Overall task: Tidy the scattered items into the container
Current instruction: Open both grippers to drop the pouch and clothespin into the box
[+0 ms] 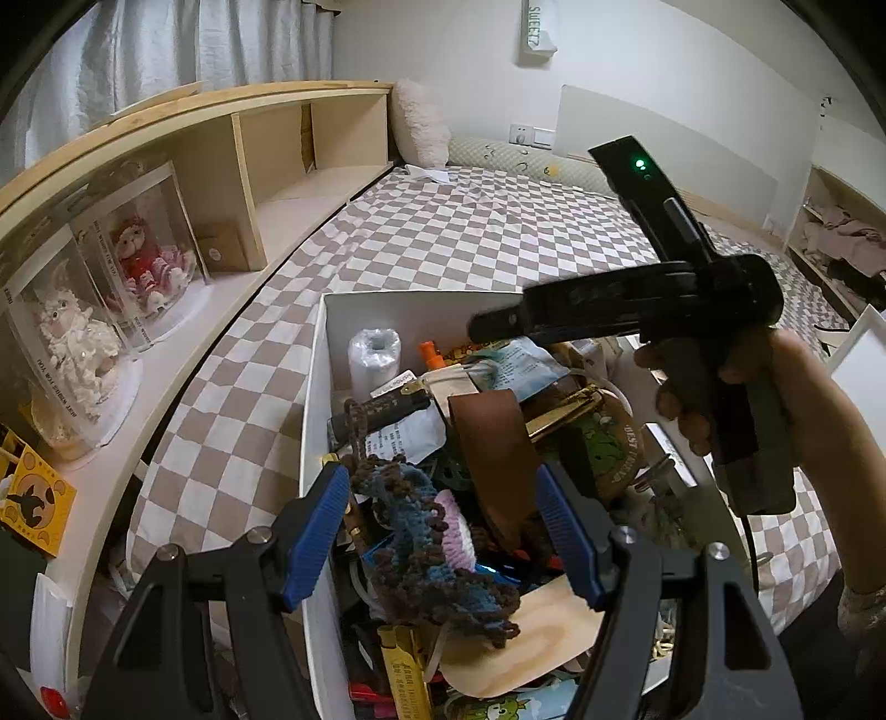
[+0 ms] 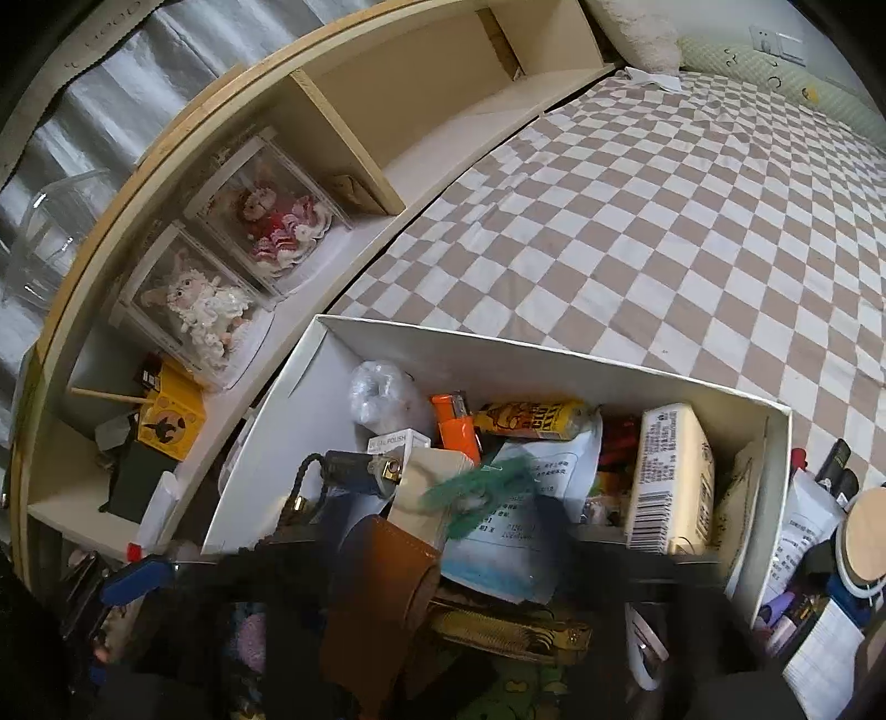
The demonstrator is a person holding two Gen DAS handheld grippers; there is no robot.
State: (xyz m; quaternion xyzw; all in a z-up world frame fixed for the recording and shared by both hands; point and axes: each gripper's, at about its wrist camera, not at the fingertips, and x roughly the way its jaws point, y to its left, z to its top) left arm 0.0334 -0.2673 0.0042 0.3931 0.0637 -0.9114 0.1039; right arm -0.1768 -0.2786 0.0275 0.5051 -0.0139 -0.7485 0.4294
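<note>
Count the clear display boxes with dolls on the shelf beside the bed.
2. The red-dressed doll's box stands farther along the shelf; the white doll's box is beside it, nearer the camera. Others may lie hidden past the frame's edge.

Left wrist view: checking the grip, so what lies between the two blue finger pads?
In the left wrist view, a brown-and-blue crocheted piece lies between the open pads, over the white box.

Premises: a bedroom in a private home. A bed [image 1: 498, 232] with a checkered cover fills the room, with a fluffy pillow [image 1: 421, 124] at its head. A wooden shelf [image 1: 249, 160] runs alongside, holding dolls in clear display cases [image 1: 149, 249] (two seen). Curtains [image 1: 166, 44] hang behind; a wall socket [image 1: 531, 135] sits above the bed.
</note>
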